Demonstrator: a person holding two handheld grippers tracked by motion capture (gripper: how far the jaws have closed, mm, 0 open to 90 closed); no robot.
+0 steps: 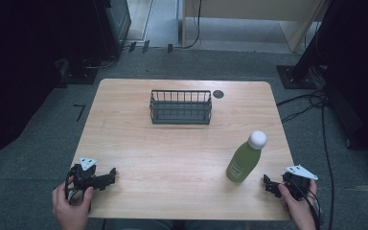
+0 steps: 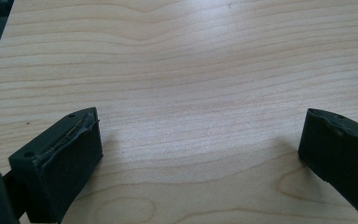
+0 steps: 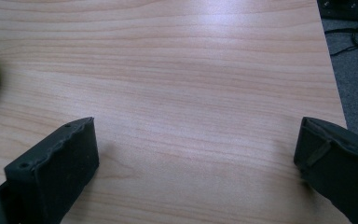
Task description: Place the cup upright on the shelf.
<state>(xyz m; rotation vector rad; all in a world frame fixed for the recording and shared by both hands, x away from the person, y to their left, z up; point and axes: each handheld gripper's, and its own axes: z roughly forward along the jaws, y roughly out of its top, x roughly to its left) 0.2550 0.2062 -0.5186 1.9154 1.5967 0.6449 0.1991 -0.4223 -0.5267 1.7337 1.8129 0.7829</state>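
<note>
Item: green bottle (image 1: 244,161), upright; likely rigid, smooth, top-heavy
Grasp: mid-body
Right gripper (image 1: 271,184): jaws wide, empty
Left gripper (image 1: 106,176): jaws wide, empty

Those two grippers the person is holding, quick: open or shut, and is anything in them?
Left gripper: open, nothing between its jaws, just bare table.
Right gripper: open and empty, with the green bottle standing beside it, untouched.
</note>
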